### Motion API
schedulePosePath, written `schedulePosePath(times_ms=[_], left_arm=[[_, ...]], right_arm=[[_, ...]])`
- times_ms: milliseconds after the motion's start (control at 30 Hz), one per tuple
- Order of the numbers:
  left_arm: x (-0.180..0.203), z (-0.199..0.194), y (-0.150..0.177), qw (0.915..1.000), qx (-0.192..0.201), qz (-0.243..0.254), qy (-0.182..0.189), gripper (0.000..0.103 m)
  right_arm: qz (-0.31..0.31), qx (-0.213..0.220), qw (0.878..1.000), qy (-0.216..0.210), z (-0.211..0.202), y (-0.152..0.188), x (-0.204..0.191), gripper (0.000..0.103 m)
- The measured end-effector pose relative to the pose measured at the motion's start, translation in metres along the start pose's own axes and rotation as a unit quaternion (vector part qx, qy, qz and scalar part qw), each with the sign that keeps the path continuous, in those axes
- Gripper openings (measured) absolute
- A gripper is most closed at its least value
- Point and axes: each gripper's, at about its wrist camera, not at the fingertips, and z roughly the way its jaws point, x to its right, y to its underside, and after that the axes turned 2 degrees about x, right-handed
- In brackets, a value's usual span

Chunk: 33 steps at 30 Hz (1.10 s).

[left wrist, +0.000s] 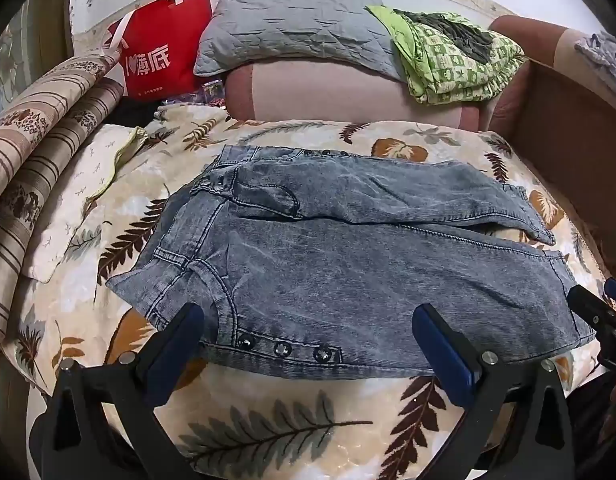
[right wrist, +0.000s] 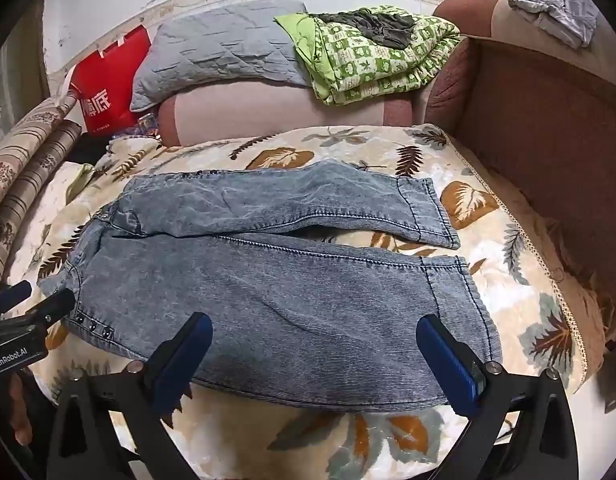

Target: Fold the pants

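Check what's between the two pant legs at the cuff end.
Only bare leaf-print blanket shows in the gap between the jeans legs; clearest in the right wrist view.

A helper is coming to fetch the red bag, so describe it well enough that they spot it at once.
Start at the leaf-print blanket where the jeans lie, then look to the far end, at the grey quilted pillow against the wall. The red bag stands just left of that pillow. It alone is bright red, with white lettering and white ribbon handles.
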Motion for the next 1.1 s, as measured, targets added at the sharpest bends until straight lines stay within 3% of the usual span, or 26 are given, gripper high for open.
schedulePosePath(times_ms=[767,1100], left_arm=[[-0.006,-0.001,0.002,0.9999,-0.004,-0.008,-0.005,0.103],[-0.010,0.001,0.003,0.9999,-0.006,-0.014,-0.003,0.103]], right_arm=[[0.000,0.020,1.000,-0.003,-0.002,0.003,-0.001,0.103],[-0.005,-0.009,1.000,0.001,0.001,0.003,-0.004,0.103]])
